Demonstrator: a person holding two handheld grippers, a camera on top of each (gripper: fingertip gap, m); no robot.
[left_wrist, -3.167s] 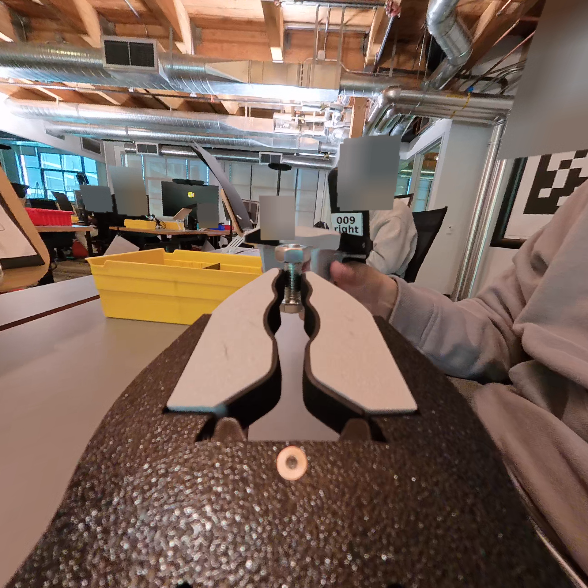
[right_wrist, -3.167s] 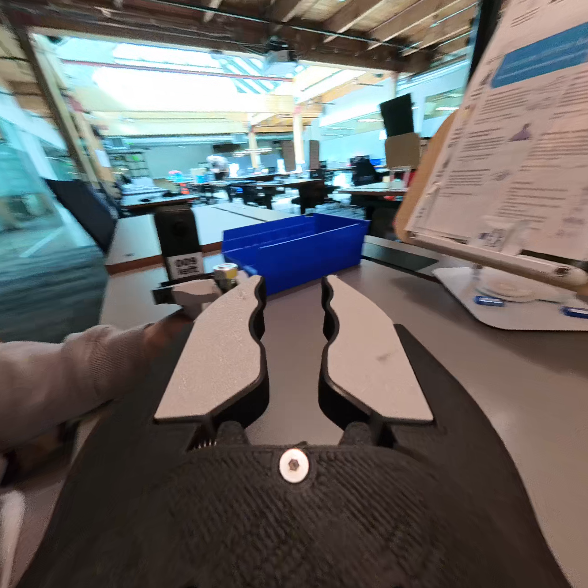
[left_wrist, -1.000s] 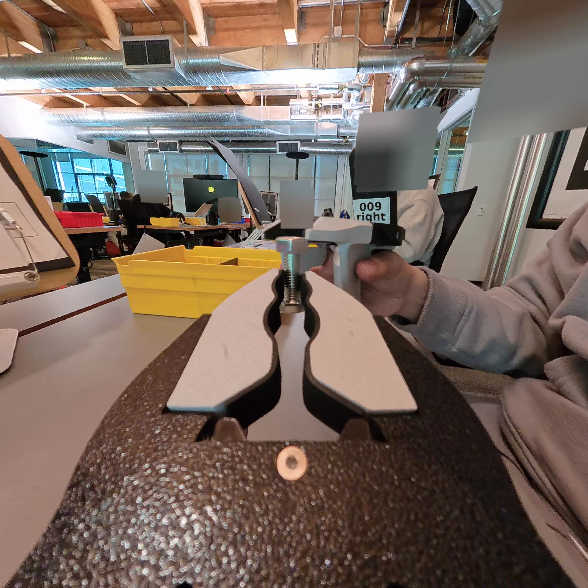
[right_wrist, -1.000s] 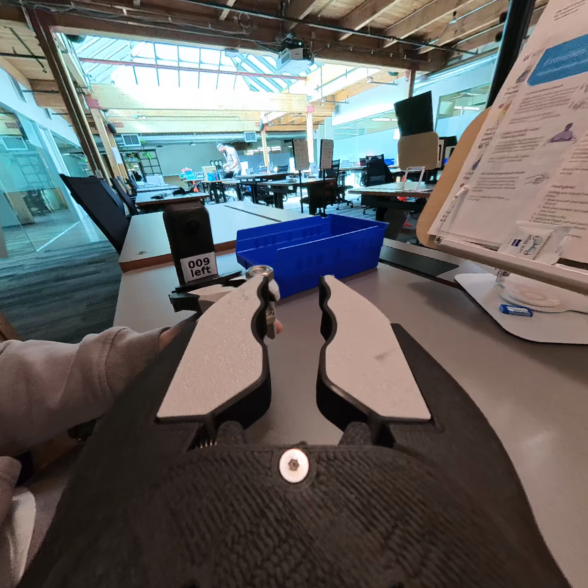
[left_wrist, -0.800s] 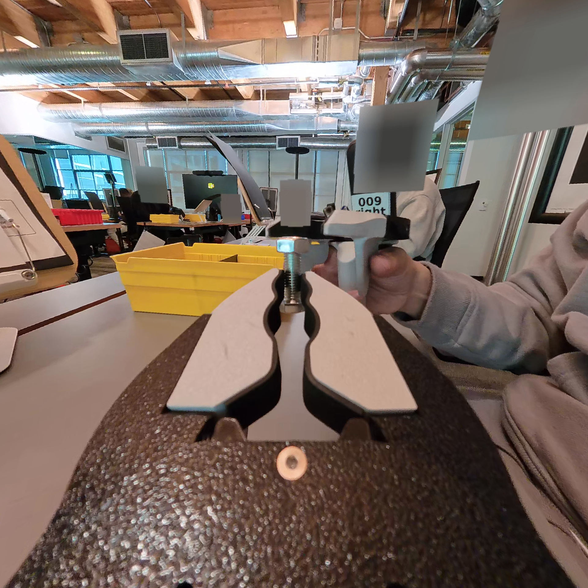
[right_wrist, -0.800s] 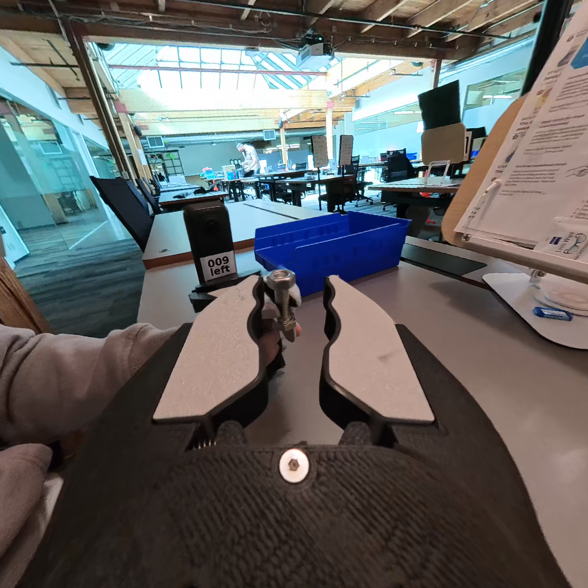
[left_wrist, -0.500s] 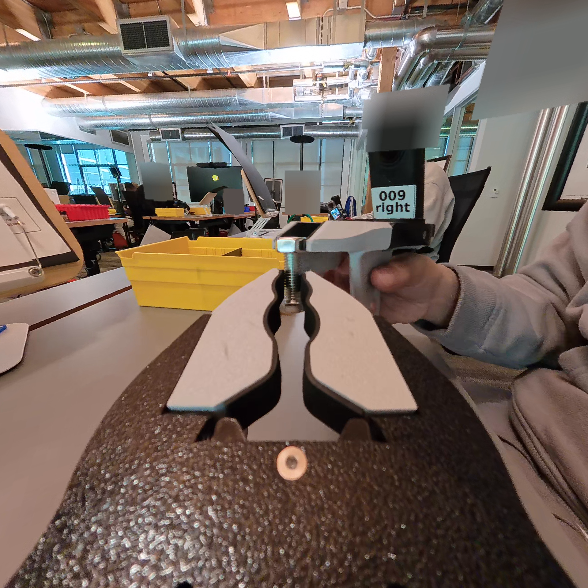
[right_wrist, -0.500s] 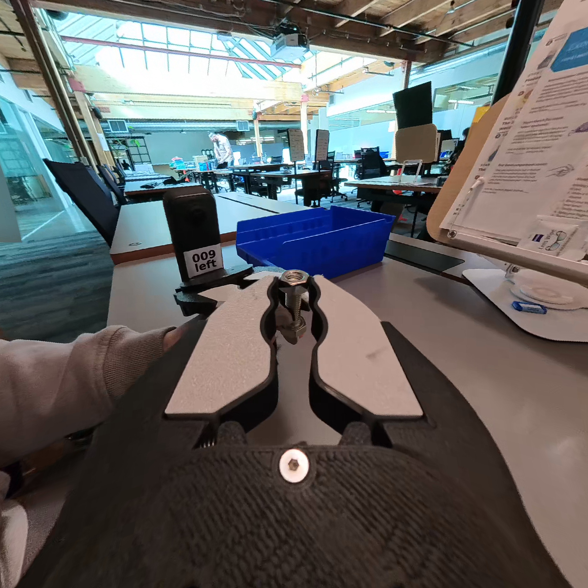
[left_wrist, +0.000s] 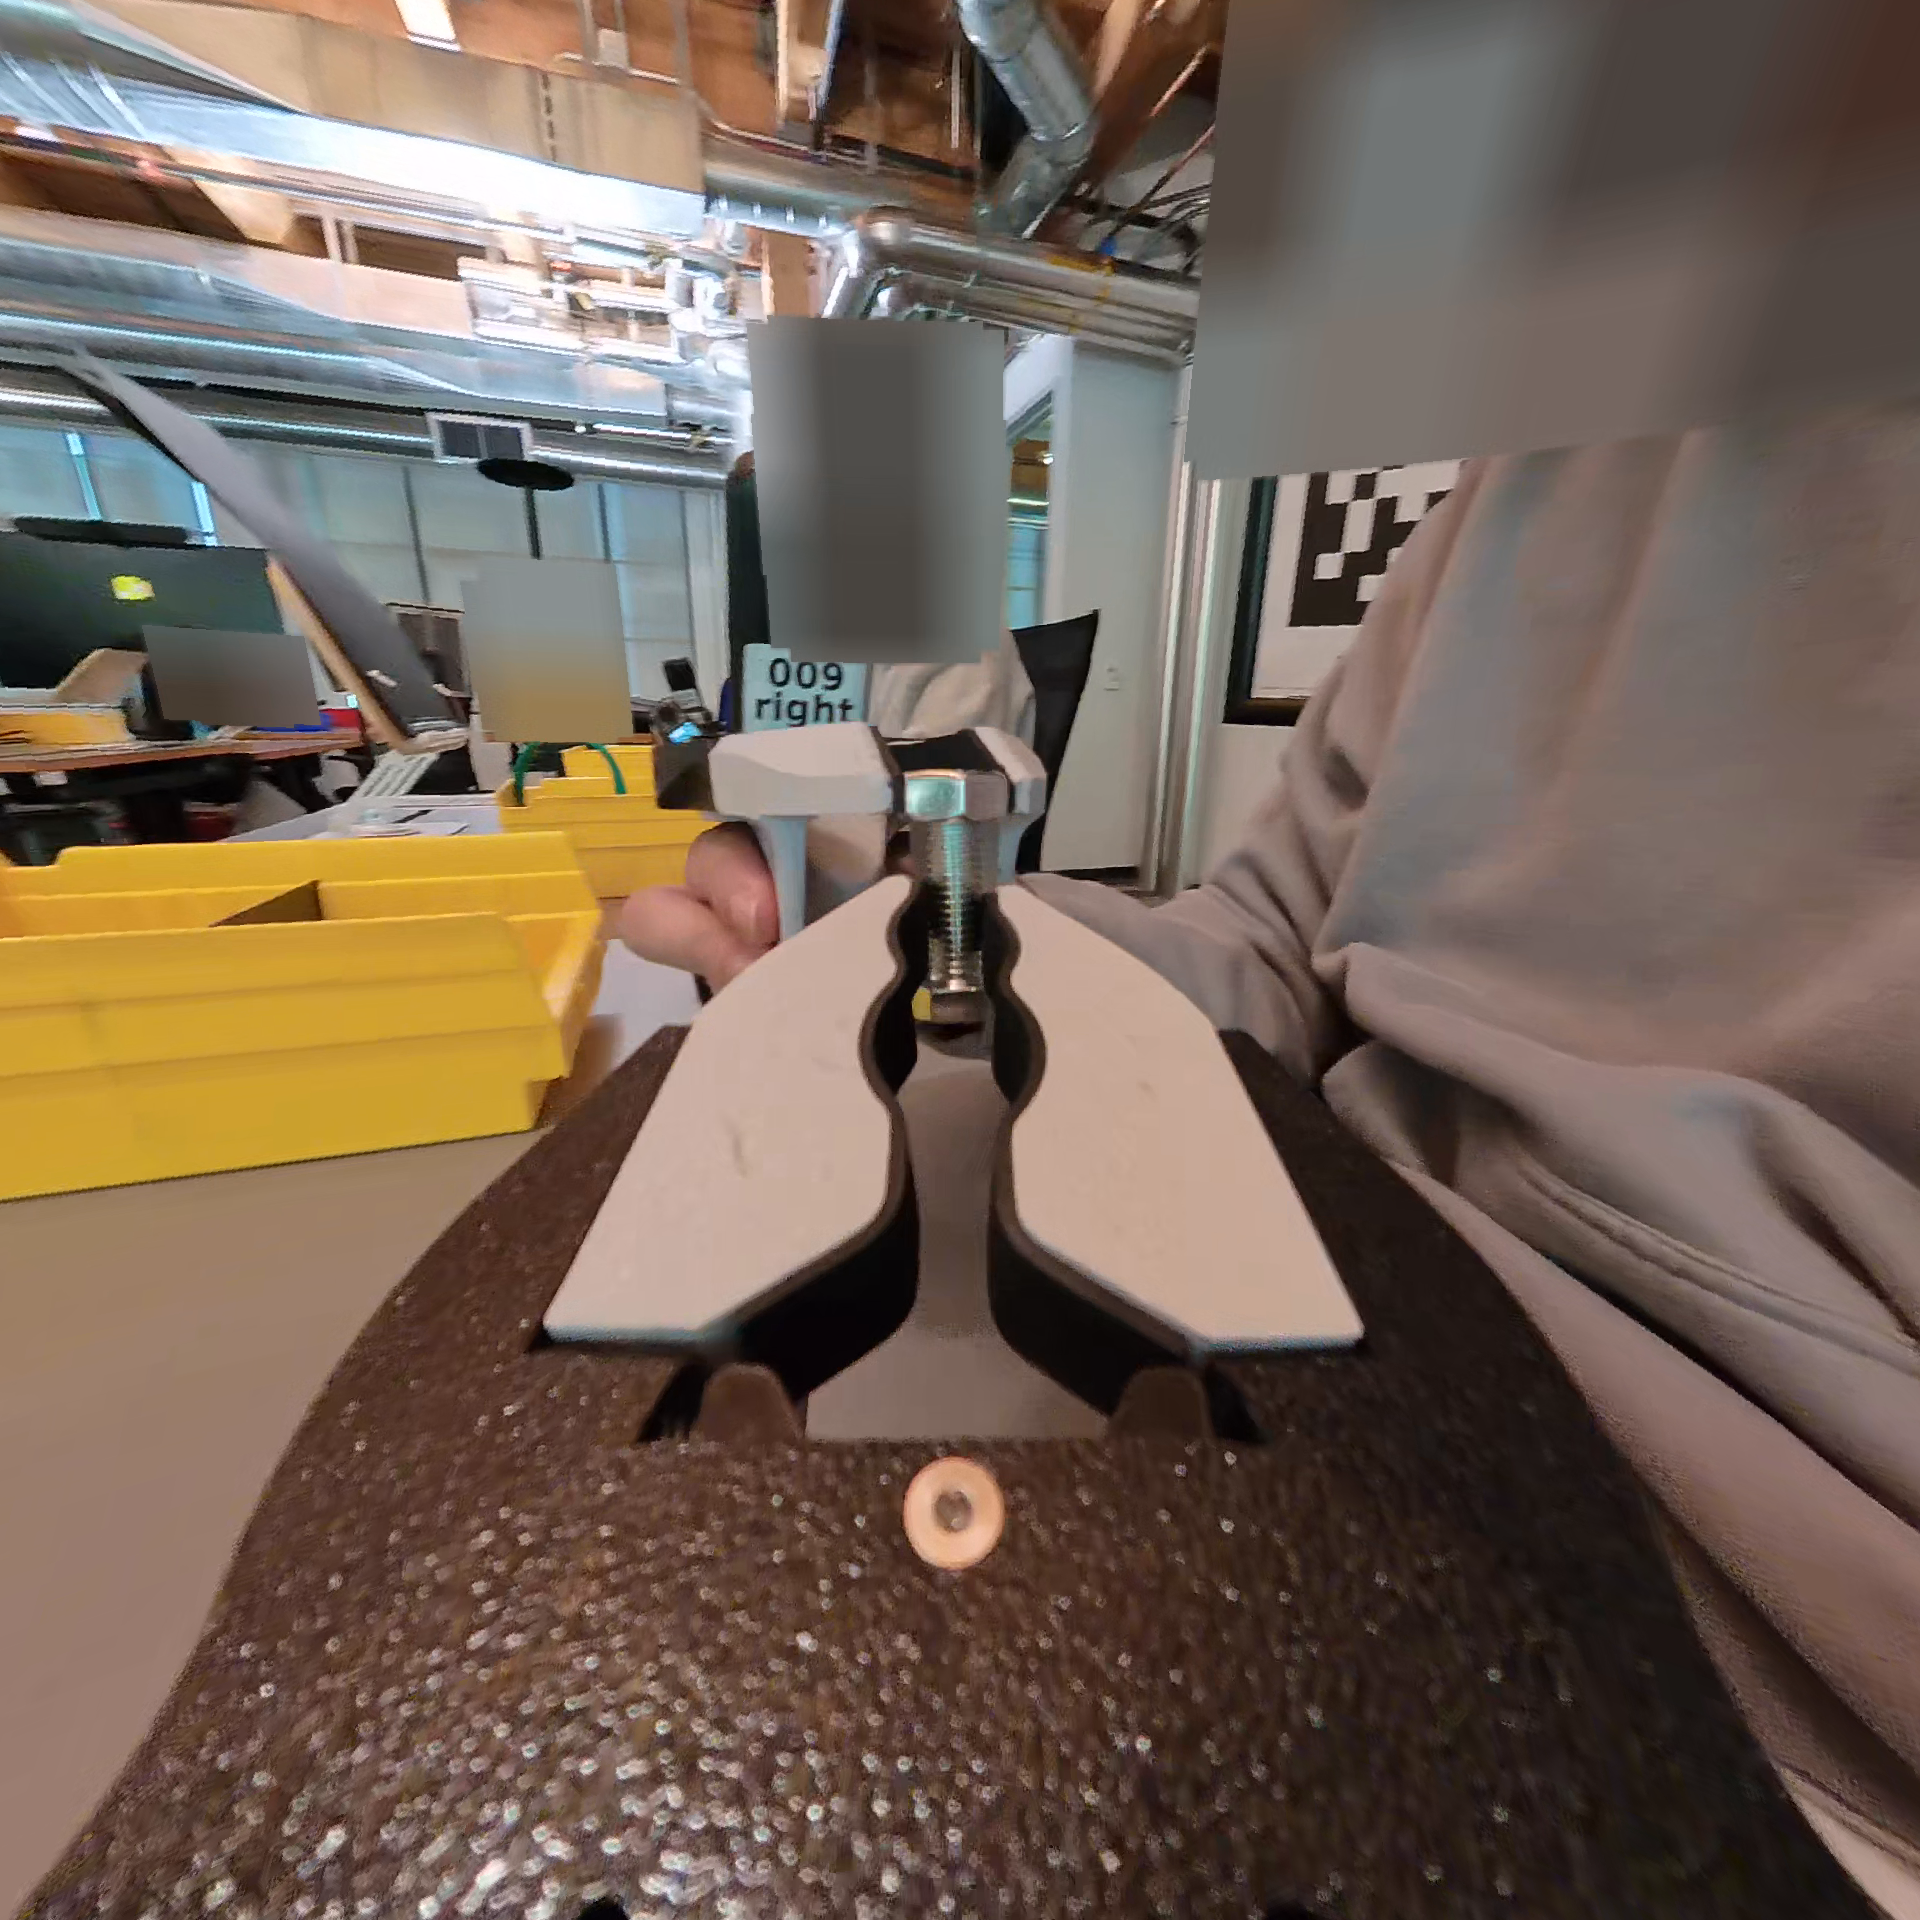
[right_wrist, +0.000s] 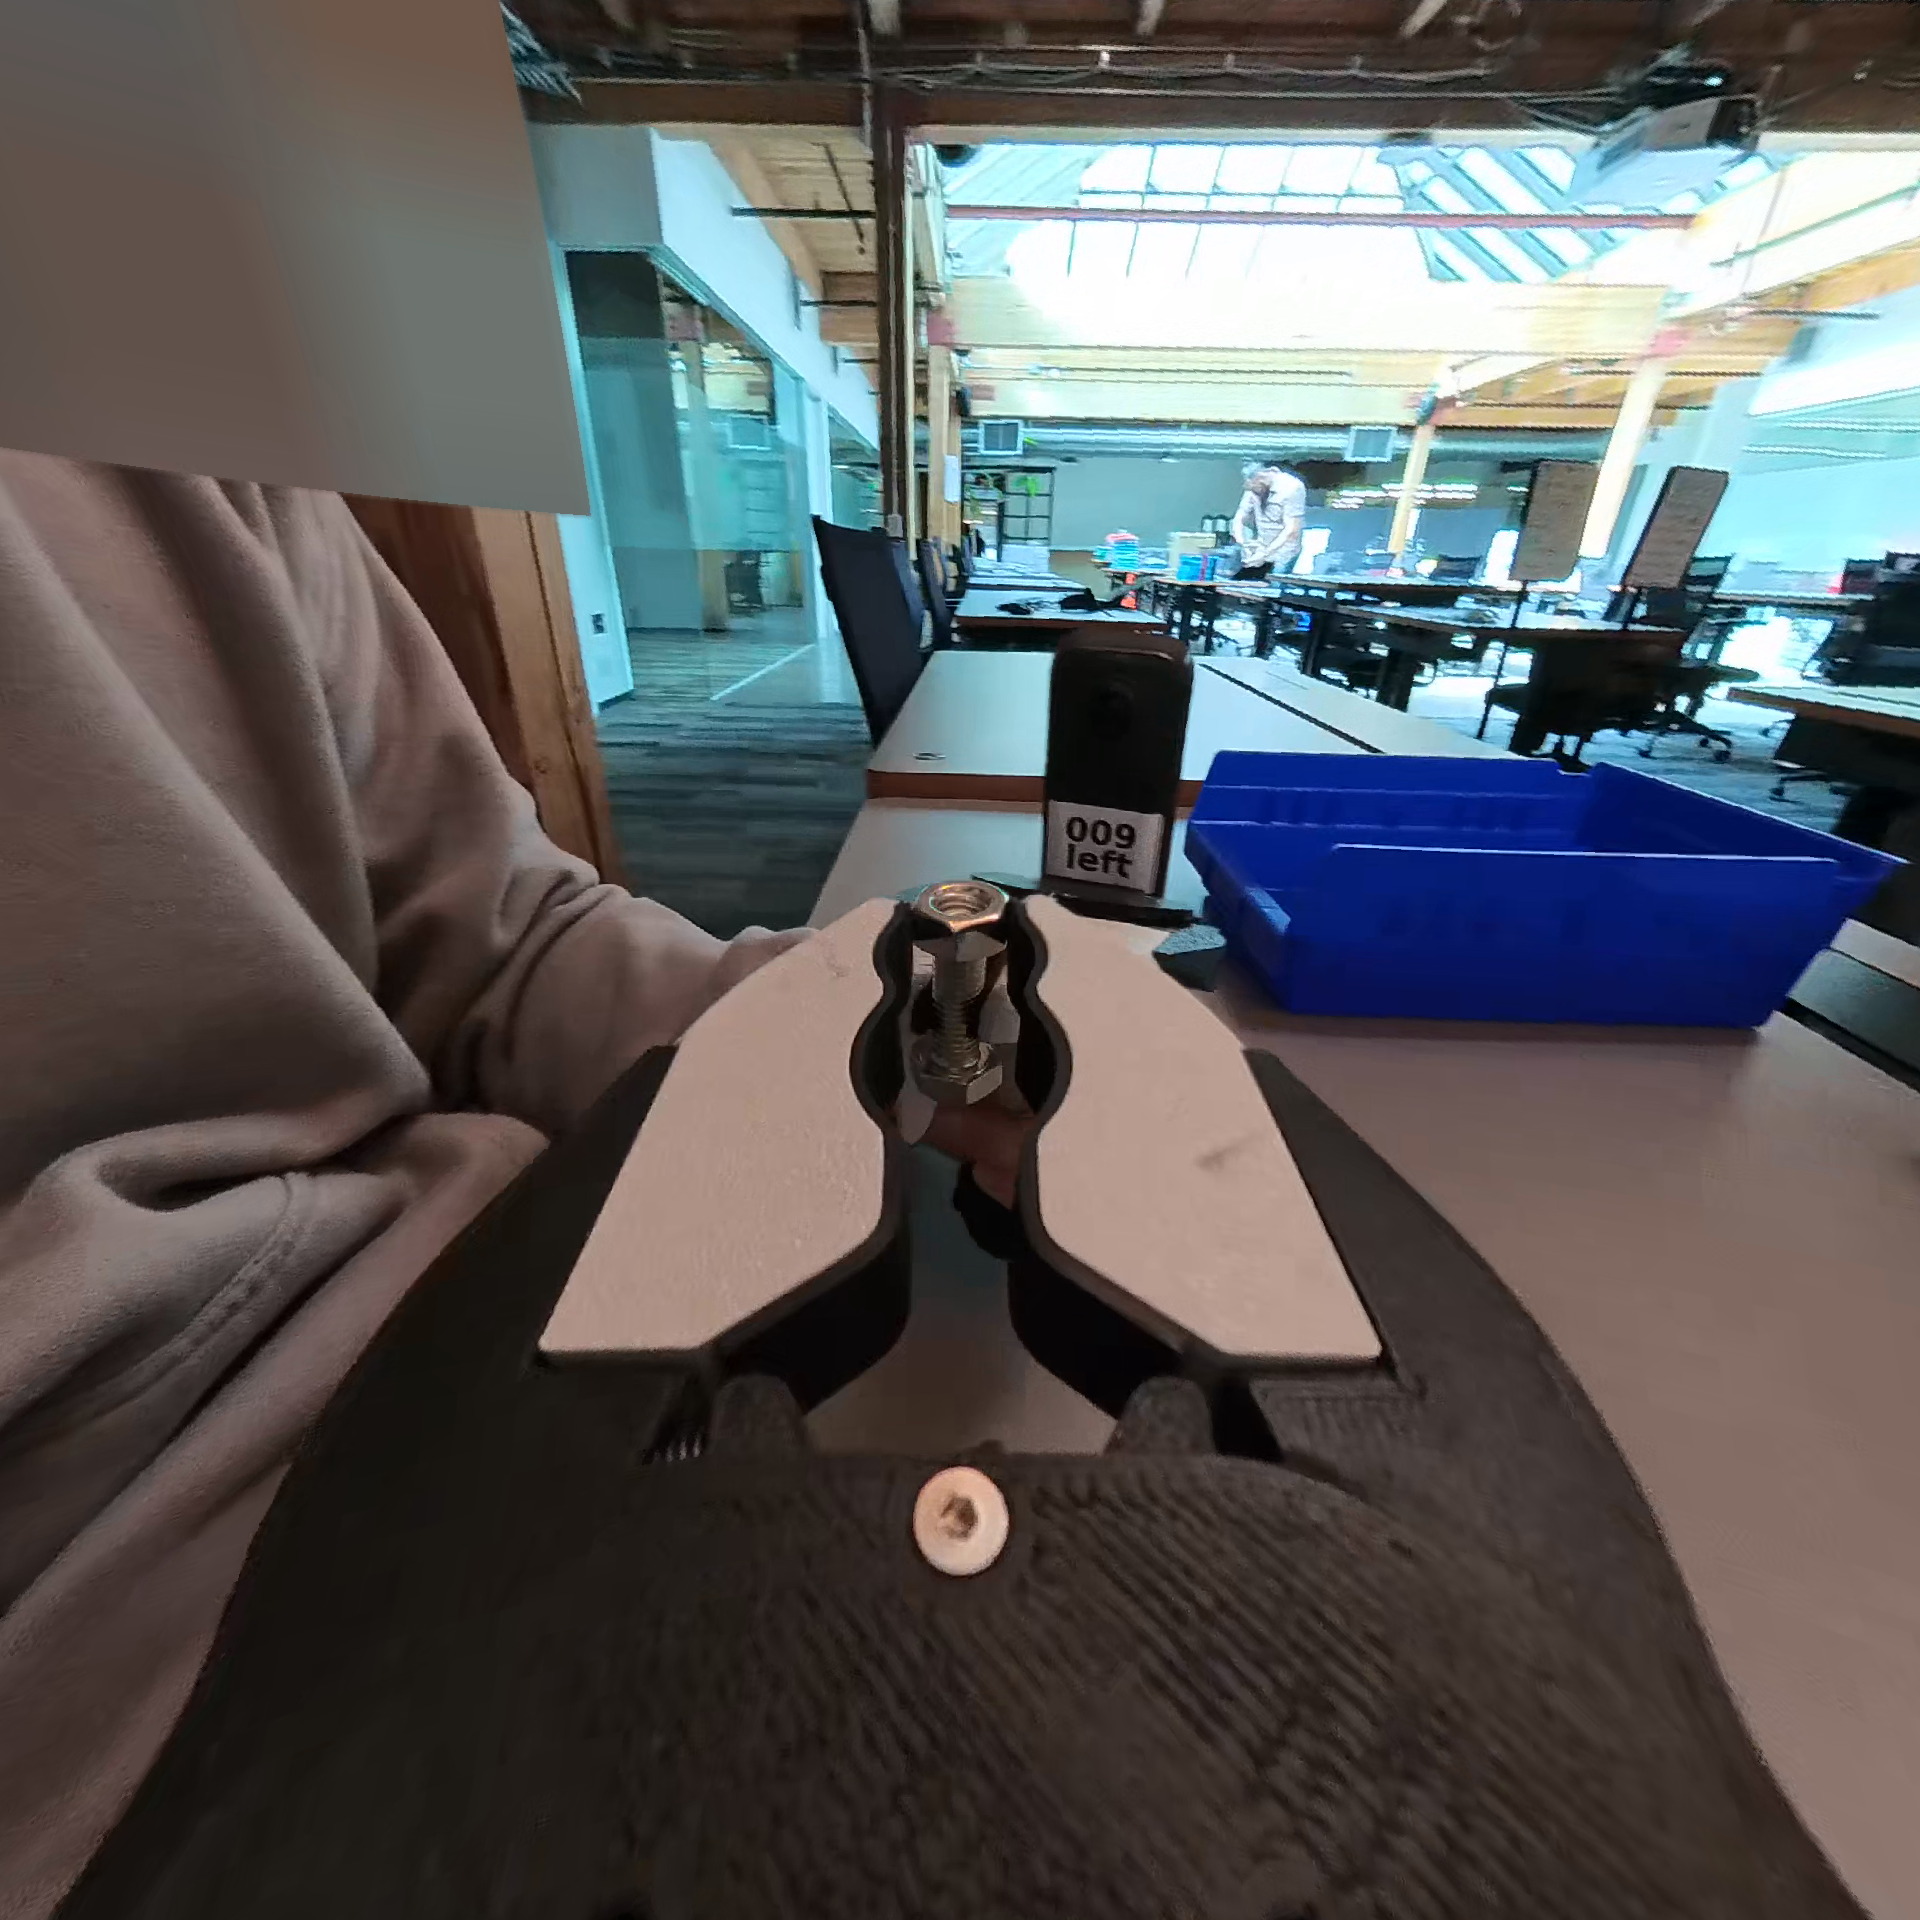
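A white sticker (left_wrist: 803, 691) with short print sits on a black camera (left_wrist: 740, 582). Another sticker (right_wrist: 1101, 847) sits on a black camera (right_wrist: 1117, 717). A black-and-white checkered sign (left_wrist: 1361, 551) hangs behind.

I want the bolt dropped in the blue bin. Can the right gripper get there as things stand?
Probably not straight away: the right gripper grips the nut atop the bolt that the left gripper clamps. The table toward the blue bin looks clear.
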